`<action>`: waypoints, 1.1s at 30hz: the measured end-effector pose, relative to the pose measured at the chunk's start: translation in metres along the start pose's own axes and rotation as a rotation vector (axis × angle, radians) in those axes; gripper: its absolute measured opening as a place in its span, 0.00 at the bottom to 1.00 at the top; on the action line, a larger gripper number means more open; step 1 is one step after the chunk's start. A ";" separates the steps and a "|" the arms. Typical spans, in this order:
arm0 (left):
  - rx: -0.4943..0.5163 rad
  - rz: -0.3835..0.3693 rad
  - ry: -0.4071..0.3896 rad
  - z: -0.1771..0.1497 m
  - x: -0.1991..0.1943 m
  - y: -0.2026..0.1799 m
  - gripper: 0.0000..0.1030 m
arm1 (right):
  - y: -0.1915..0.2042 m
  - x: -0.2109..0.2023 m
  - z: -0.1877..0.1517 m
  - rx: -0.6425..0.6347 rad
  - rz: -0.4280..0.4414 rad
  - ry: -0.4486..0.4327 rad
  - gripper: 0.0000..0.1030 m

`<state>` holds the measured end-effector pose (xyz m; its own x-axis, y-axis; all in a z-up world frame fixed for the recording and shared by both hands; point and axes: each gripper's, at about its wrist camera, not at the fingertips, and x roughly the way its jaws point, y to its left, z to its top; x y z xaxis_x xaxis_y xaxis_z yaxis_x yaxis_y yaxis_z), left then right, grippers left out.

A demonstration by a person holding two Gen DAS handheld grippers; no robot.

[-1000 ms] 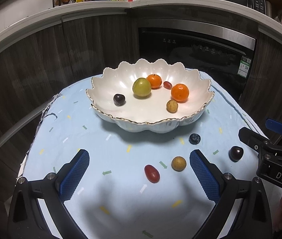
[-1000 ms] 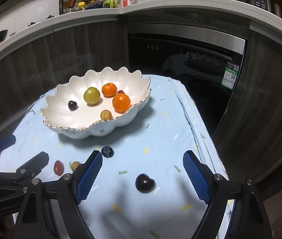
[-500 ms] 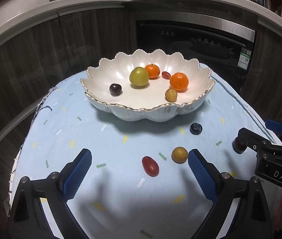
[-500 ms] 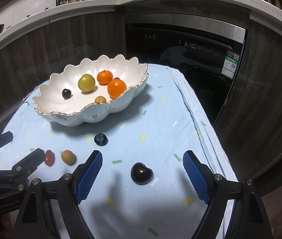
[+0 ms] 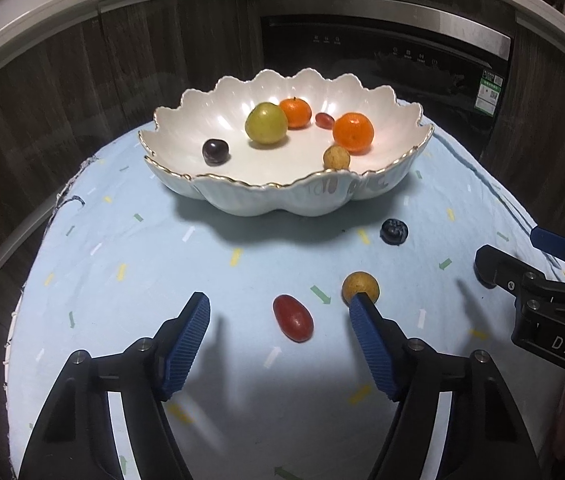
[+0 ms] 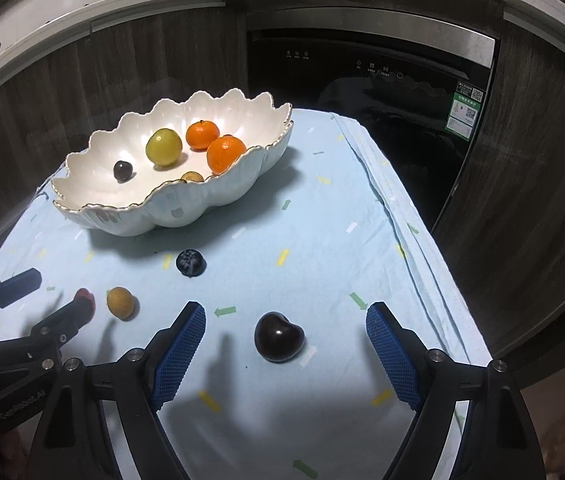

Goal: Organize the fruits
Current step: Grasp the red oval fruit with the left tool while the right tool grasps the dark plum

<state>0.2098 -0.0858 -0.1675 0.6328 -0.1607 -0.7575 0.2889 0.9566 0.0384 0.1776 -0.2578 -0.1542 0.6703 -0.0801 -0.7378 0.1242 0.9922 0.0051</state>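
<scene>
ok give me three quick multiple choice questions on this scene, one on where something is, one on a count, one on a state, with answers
1. Where is the blueberry?
A. in the bowl
B. on the cloth in front of the bowl
C. between the right gripper's fingers

2. How many oranges are in the bowl?
A. one
B. two
C. four

3. What state is the right gripper in?
A. open around the dark cherry
C. shut on the dark cherry
B. shut and empty

Answers:
1. B, it sits on the blue cloth near the bowl's front wall.
2. B, one orange is near the right rim and another is behind the green fruit.
3. A, the fingers stand wide apart with the cherry lying on the cloth between them, untouched.
</scene>
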 end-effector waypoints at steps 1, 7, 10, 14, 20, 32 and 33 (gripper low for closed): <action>0.000 -0.002 0.005 0.000 0.001 0.000 0.67 | 0.000 0.001 0.000 0.000 0.001 0.002 0.81; -0.002 -0.013 0.034 -0.003 0.010 0.001 0.56 | 0.001 0.006 -0.002 -0.004 0.004 0.013 0.81; 0.001 -0.011 0.040 -0.003 0.013 0.001 0.49 | 0.001 0.009 -0.003 -0.008 0.001 0.019 0.80; 0.001 -0.019 0.047 -0.004 0.016 0.000 0.44 | 0.003 0.015 -0.004 -0.014 0.012 0.037 0.66; 0.010 -0.026 0.045 -0.004 0.016 -0.002 0.40 | 0.003 0.024 -0.009 -0.017 0.034 0.074 0.48; 0.060 -0.025 0.032 -0.005 0.013 -0.011 0.20 | 0.002 0.023 -0.008 -0.011 0.039 0.075 0.29; 0.061 -0.026 0.033 -0.005 0.013 -0.011 0.20 | 0.002 0.023 -0.008 -0.010 0.039 0.075 0.29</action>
<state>0.2115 -0.0970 -0.1807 0.6010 -0.1763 -0.7796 0.3485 0.9356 0.0571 0.1876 -0.2573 -0.1760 0.6175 -0.0340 -0.7858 0.0912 0.9954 0.0287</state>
